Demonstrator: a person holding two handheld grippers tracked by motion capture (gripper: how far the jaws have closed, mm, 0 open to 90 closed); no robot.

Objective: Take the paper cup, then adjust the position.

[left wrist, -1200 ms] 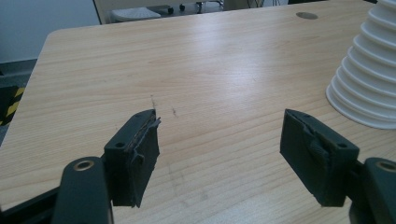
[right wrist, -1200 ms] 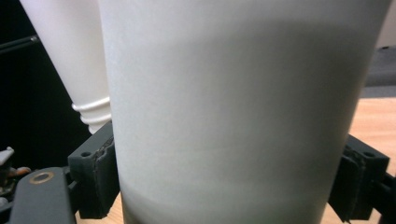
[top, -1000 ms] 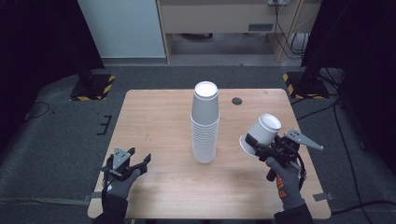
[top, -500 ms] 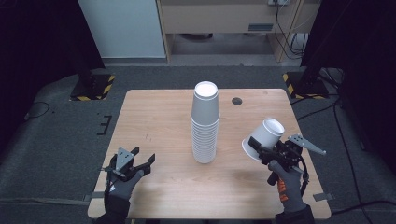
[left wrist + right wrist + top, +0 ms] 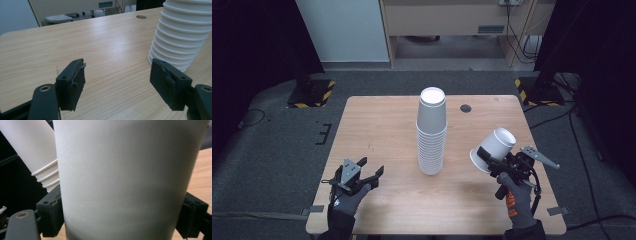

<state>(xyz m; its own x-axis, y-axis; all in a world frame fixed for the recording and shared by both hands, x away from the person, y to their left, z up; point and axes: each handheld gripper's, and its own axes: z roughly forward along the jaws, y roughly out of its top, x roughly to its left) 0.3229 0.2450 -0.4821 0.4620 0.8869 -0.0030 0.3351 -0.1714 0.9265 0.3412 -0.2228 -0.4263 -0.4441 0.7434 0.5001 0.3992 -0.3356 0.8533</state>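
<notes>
White paper is nearly all you see in the right gripper view: the single cup point(image 5: 125, 180) sits so close that its top and bottom are cut off. Black pads point(image 5: 51, 212) press on both its sides, so the right gripper point(image 5: 494, 162) is squeezing the cup. In the high view the cup point(image 5: 493, 149) is tipped over in the air above the near right part of the table, just right of the tall stack of cups point(image 5: 431, 132).

That stack stands upside down in the middle of the table. In the left gripper view its top is cut off point(image 5: 180, 32).

Over the near left corner, the left gripper point(image 5: 362, 176) has its jaws wide apart with nothing between them.

Light wood makes the table point(image 5: 382, 125), with a small dark round hole point(image 5: 466, 108) near its far edge. Grey carpet point(image 5: 277, 145) lies around it. Black and yellow striped feet point(image 5: 312, 95) stand on the floor at the far corners, and the room's sides are too dark to make out.
</notes>
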